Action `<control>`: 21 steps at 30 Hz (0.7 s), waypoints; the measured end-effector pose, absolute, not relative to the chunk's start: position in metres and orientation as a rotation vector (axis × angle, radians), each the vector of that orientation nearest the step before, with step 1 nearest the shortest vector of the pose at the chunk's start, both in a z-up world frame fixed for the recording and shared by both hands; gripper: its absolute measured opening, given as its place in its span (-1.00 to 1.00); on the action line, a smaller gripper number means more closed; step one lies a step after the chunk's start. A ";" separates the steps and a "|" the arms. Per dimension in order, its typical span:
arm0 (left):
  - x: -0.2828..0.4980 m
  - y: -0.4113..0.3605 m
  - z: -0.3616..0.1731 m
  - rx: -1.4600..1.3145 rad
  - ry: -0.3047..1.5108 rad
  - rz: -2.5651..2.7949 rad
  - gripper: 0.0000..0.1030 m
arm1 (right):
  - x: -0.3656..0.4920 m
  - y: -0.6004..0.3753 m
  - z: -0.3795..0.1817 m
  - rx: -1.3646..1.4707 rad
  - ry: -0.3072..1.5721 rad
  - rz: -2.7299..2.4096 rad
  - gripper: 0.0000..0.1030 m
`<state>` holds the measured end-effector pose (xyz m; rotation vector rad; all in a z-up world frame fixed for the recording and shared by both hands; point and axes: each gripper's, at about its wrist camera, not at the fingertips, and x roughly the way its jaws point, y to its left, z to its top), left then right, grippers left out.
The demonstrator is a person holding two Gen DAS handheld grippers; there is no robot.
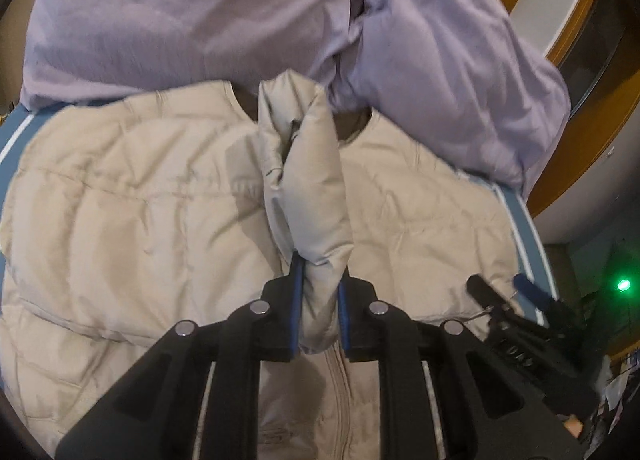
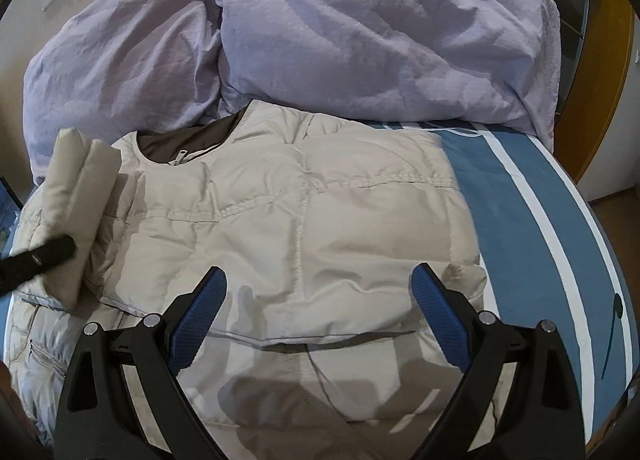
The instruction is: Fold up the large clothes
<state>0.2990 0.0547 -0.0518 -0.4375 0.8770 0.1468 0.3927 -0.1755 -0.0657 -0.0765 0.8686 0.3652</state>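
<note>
1. Clenched on a bunched sleeve (image 1: 304,180) of the beige puffer jacket (image 1: 120,200): left gripper (image 1: 320,300), blue pads squeezing the padded roll from both sides, held over the jacket's chest just short of the collar.
2. Released and spread wide: right gripper (image 2: 318,308), nothing between its pads, hovering above the jacket's near half, close to its right edge.
3. Spread front-up on the blue striped bedsheet (image 2: 540,220), zipper closed, collar toward the lilac duvet (image 2: 360,28) heaped beyond the jacket.
4. Likely step: laying the sleeve across the chest.
5. Risk of slip: slick, springy padding could squirt out of the narrow pinch if pulled sideways.
6. Risk of rebound: puffy sleeve may spring back off the jacket once let go, unless pressed flat by the free gripper.
7. Risk of drag: tugging too far could shift the whole jacket toward the duvet and skew the fold.
</note>
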 end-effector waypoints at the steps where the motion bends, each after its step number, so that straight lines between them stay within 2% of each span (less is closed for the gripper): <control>1: 0.299 0.053 -0.054 -0.432 0.883 0.148 -0.65 | 0.393 -0.176 -0.066 -0.074 0.869 0.363 0.85; 3: 0.301 0.051 -0.055 -0.438 0.891 0.136 -0.55 | 0.394 -0.178 -0.066 -0.067 0.871 0.359 0.85; 5: 0.299 0.052 -0.055 -0.472 0.893 0.101 -0.19 | 0.394 -0.178 -0.066 -0.063 0.872 0.358 0.85; 8: 0.295 0.051 -0.052 -0.482 0.893 0.083 0.18 | 0.392 -0.177 -0.064 -0.061 0.868 0.360 0.85; 15: 0.277 0.064 -0.050 -0.461 0.893 0.108 0.21 | 0.383 -0.172 -0.053 -0.033 0.850 0.412 0.79; 21: 0.257 0.094 -0.052 -0.436 0.888 0.202 0.22 | 0.375 -0.145 -0.047 0.026 0.887 0.557 0.48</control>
